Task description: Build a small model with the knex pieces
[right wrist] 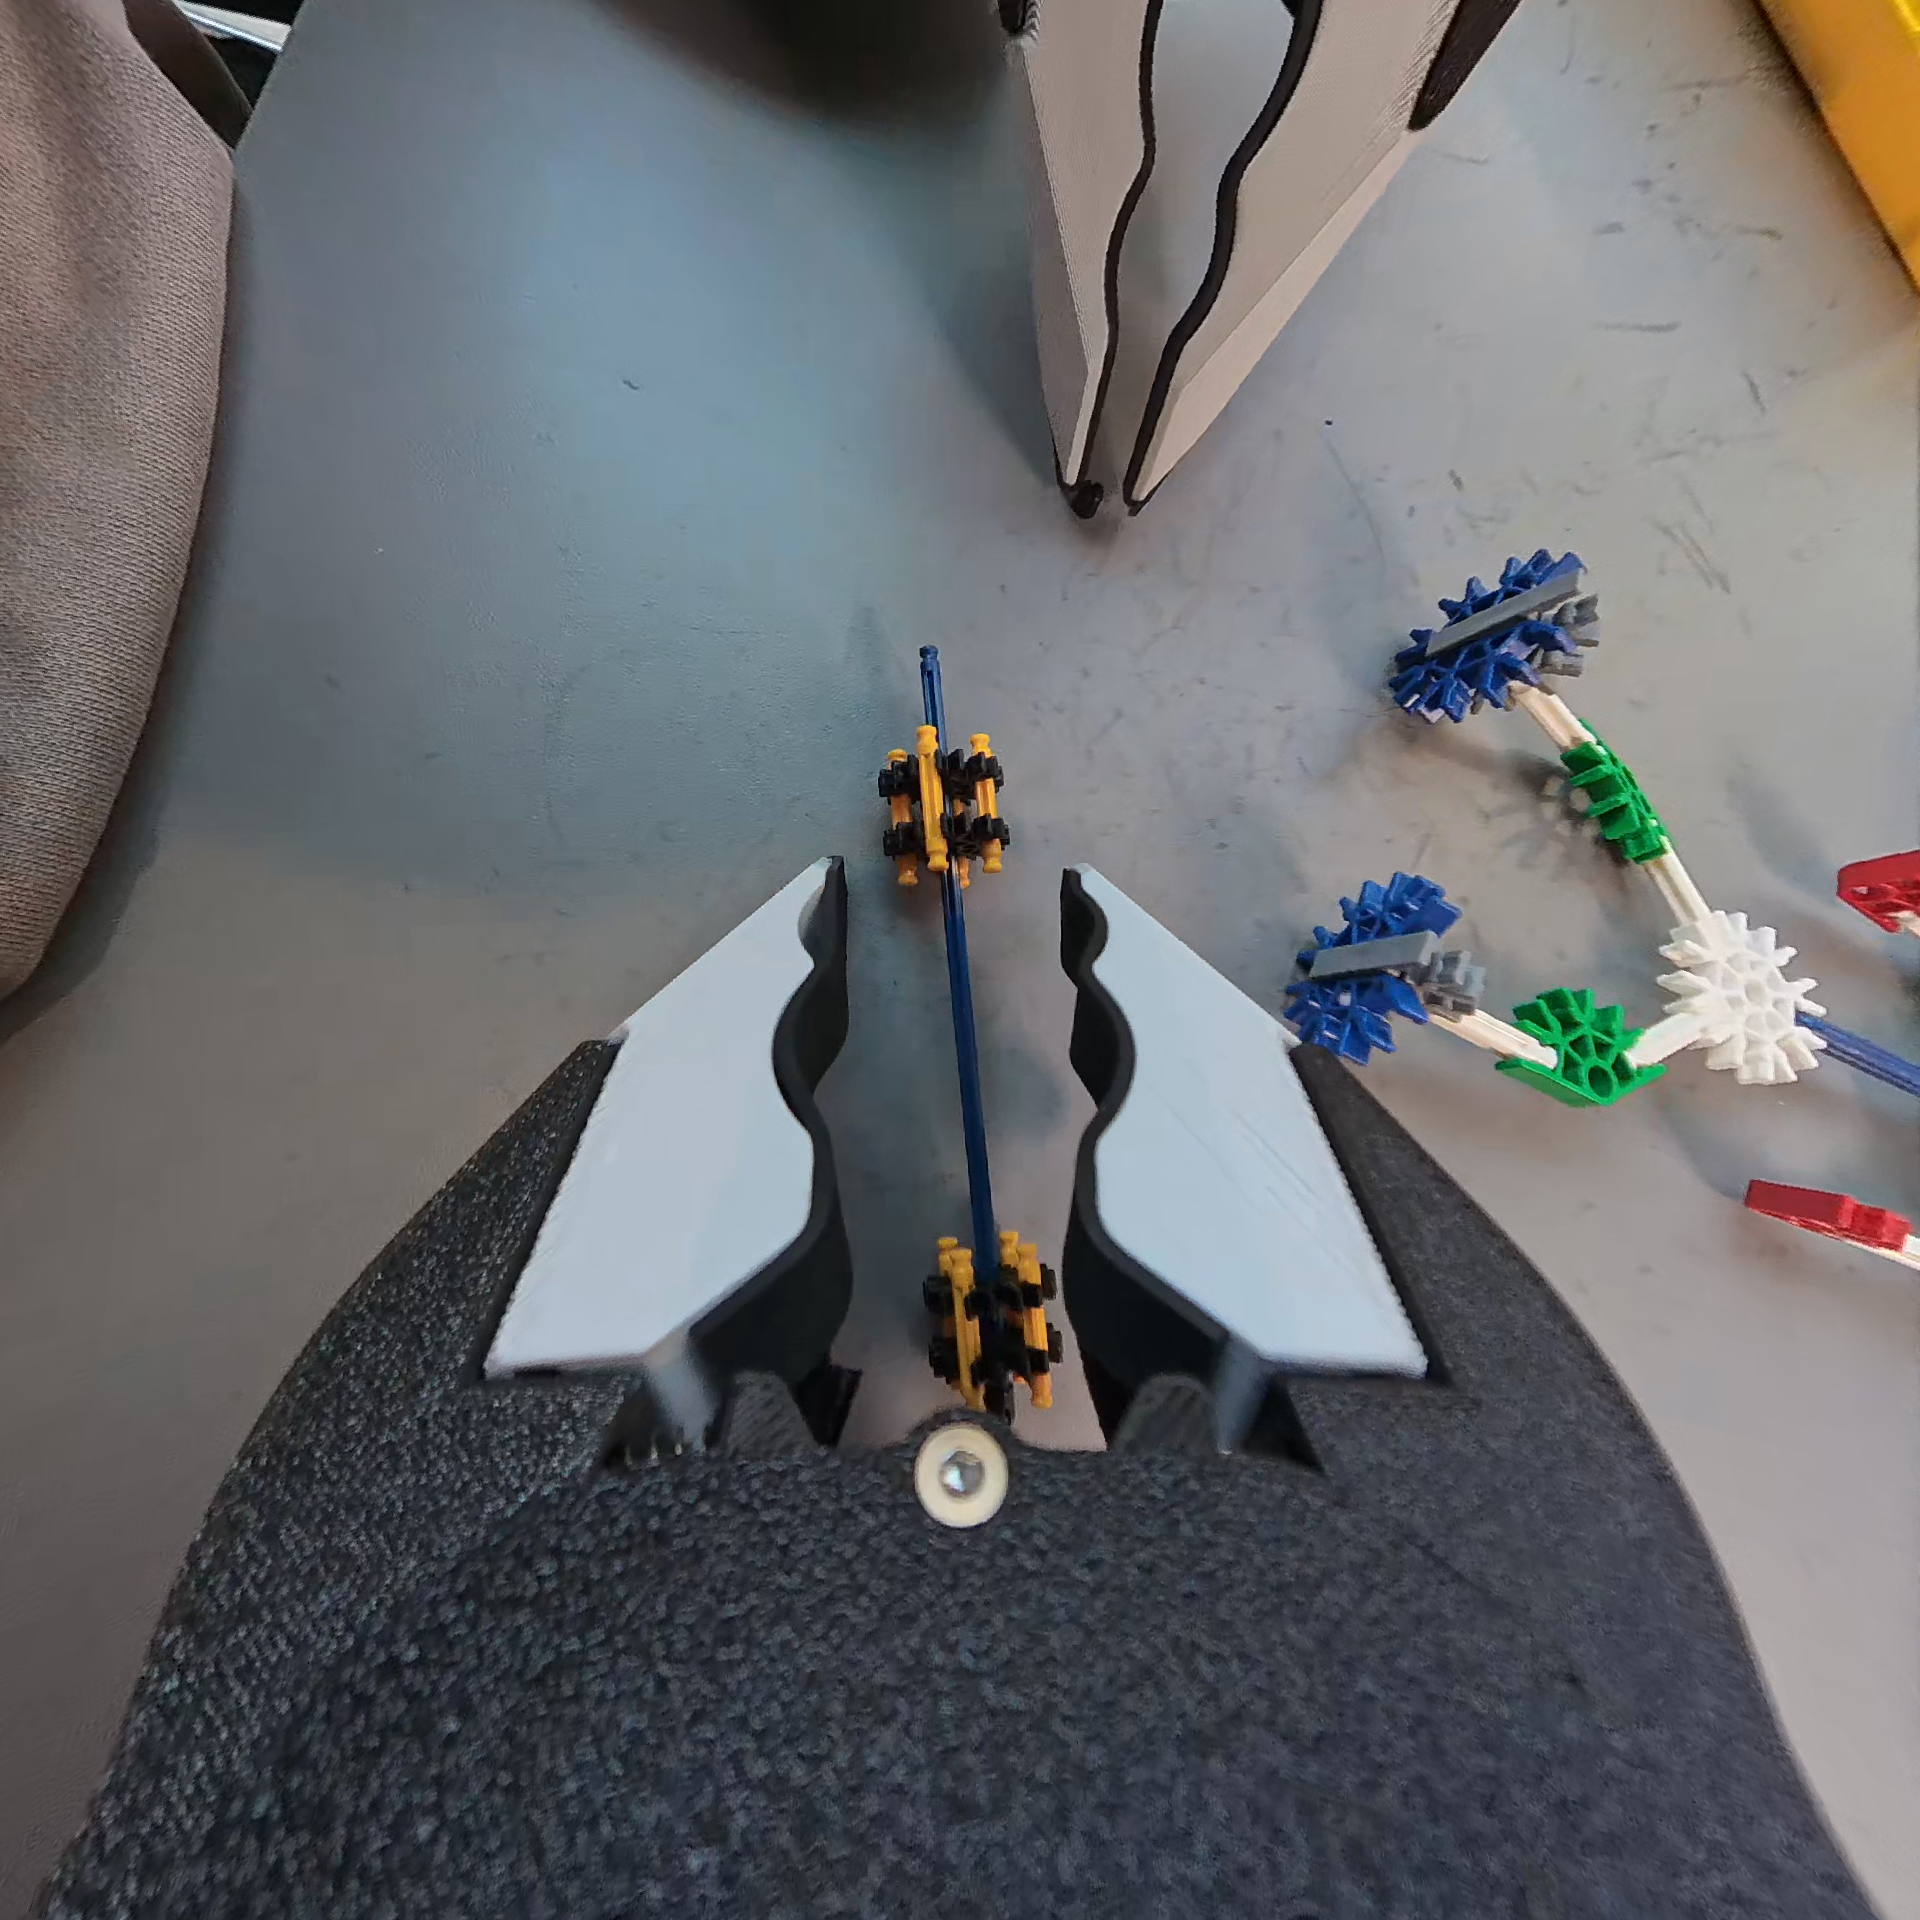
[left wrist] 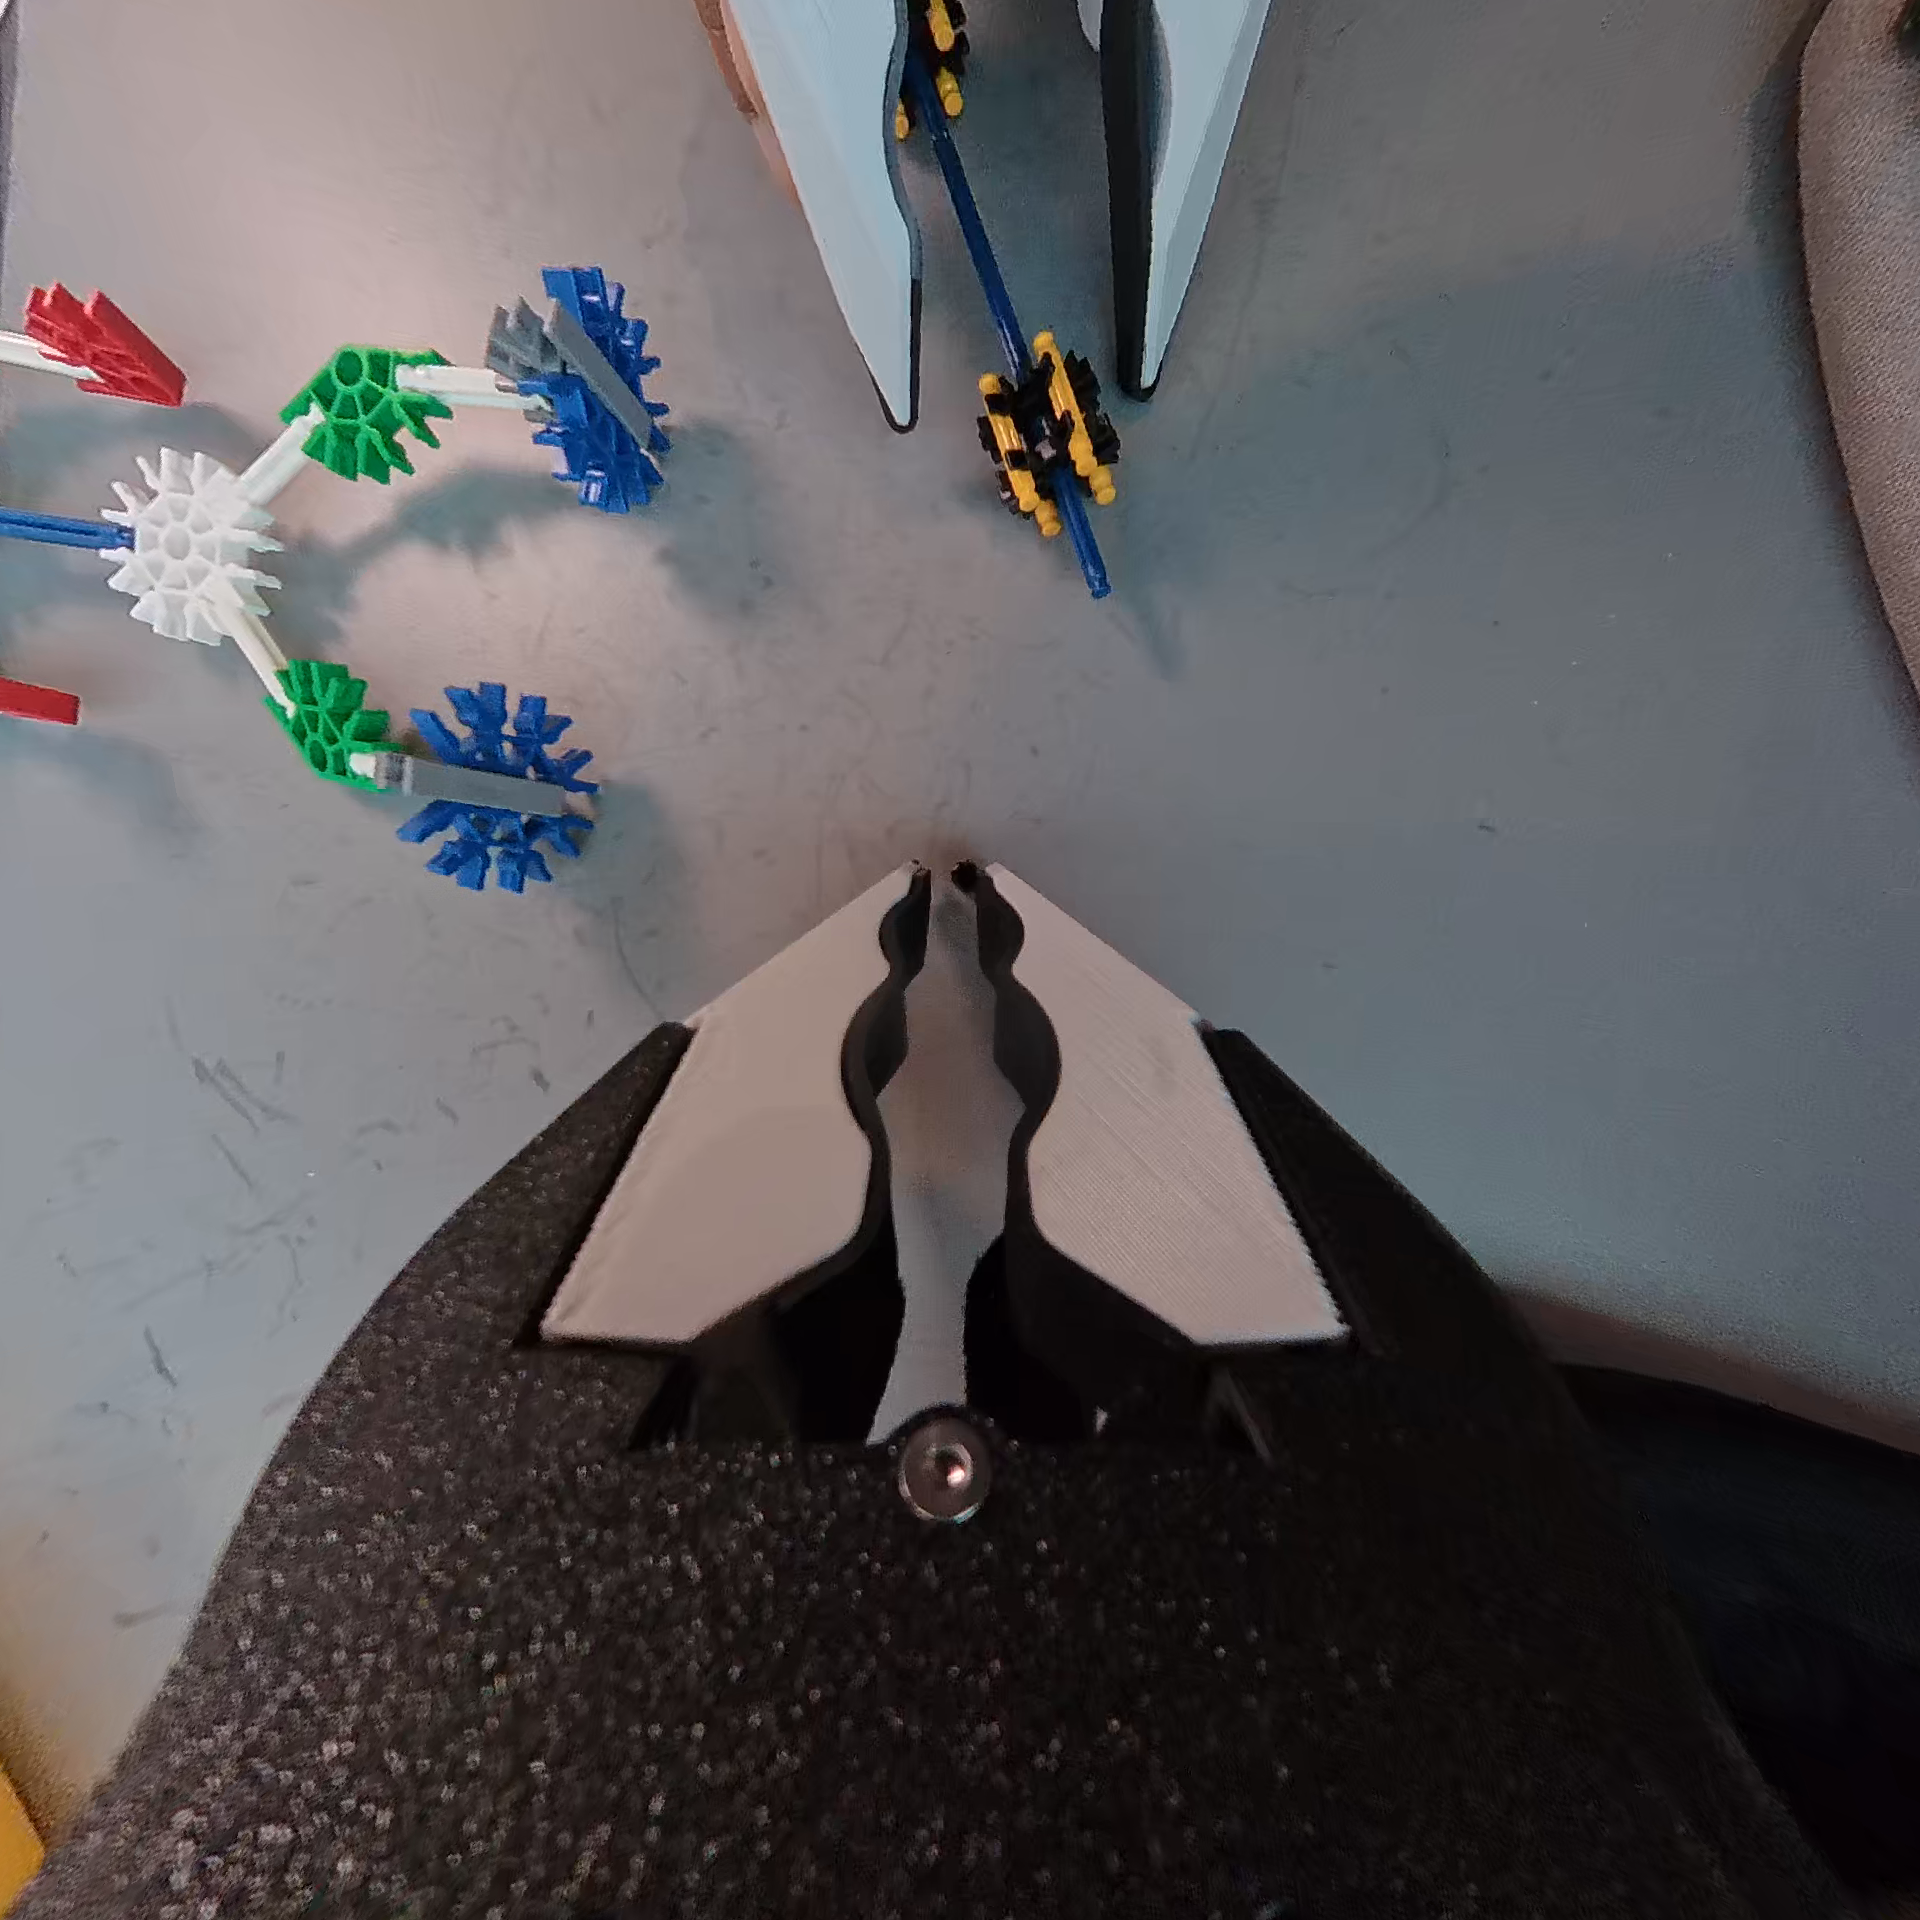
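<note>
A thin blue rod [right wrist: 961, 987] carrying two yellow-and-black wheel clusters, one far [right wrist: 942, 805] and one near [right wrist: 992, 1320], lies on the grey table. My right gripper [right wrist: 953, 873] is open, with a finger on each side of the rod and not touching it. In the left wrist view this rod [left wrist: 977, 239] and one cluster [left wrist: 1047, 436] sit between the right gripper's fingers [left wrist: 1018, 405]. My left gripper [left wrist: 940, 873] is shut and empty, tips just above the table, a little short of the rod's free end. It also shows in the right wrist view [right wrist: 1107, 499].
A toy assembly lies to the side: a white hub [left wrist: 187, 561] [right wrist: 1740, 992], green connectors [left wrist: 364, 410], blue snowflake connectors [left wrist: 597, 390] [right wrist: 1366, 966] with grey pieces, and red pieces [left wrist: 99, 343] [right wrist: 1829, 1210]. Brown-grey fabric [right wrist: 94, 416] borders the table. A yellow object [right wrist: 1860, 104] sits at the corner. The left gripper's tips are roughly 9 cm from the right gripper's.
</note>
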Available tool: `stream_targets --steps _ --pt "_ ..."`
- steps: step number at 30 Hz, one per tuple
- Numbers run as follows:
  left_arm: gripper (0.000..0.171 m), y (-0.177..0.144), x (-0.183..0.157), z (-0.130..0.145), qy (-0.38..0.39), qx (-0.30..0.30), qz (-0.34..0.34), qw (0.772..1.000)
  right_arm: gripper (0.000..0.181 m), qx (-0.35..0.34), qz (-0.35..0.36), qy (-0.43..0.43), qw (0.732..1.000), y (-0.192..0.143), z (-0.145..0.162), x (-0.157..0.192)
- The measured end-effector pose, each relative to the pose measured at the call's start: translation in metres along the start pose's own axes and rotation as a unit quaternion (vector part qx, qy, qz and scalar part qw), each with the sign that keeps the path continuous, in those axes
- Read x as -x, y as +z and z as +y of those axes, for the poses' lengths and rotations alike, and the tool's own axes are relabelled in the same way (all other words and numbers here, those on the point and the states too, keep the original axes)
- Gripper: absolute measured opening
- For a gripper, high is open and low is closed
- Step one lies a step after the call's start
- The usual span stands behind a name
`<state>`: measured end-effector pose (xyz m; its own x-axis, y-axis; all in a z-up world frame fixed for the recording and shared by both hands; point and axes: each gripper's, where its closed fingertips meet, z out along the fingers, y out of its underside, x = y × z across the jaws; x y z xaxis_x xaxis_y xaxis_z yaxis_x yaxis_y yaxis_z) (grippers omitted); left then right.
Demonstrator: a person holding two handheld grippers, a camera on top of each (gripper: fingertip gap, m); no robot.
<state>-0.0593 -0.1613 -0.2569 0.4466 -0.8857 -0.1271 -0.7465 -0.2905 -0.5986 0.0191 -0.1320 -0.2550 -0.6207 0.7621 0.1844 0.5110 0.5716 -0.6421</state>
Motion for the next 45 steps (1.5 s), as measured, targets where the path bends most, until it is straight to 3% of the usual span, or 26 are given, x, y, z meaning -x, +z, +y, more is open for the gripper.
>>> stream_targets --steps 16,22,26,30,41,45 --pt "0.005 0.002 -0.003 -0.001 -0.004 0.007 0.014 1.0 0.04 0.002 -0.005 0.0 1.0 -0.001 0.001 0.001" --pt "0.005 -0.011 -0.005 -0.054 -0.044 -0.168 0.058 0.983 0.036 -0.02 0.008 -0.001 1.0 -0.004 -0.008 -0.003" --pt "0.005 -0.016 -0.004 -0.075 -0.072 -0.242 0.081 0.964 0.036 -0.004 0.006 -0.01 1.0 0.002 -0.005 0.001" --pt "0.004 -0.019 0.0 -0.087 -0.09 -0.289 0.091 0.949 0.023 0.001 0.0 -0.008 1.0 0.004 -0.004 0.003" --pt "0.004 -0.043 0.017 -0.106 -0.128 -0.39 0.076 0.909 0.021 -0.042 0.012 0.052 0.998 -0.018 -0.004 -0.018" --pt "0.004 -0.032 0.019 -0.098 -0.132 -0.357 0.07 0.922 0.021 -0.012 0.008 0.055 0.998 -0.012 0.009 -0.017"
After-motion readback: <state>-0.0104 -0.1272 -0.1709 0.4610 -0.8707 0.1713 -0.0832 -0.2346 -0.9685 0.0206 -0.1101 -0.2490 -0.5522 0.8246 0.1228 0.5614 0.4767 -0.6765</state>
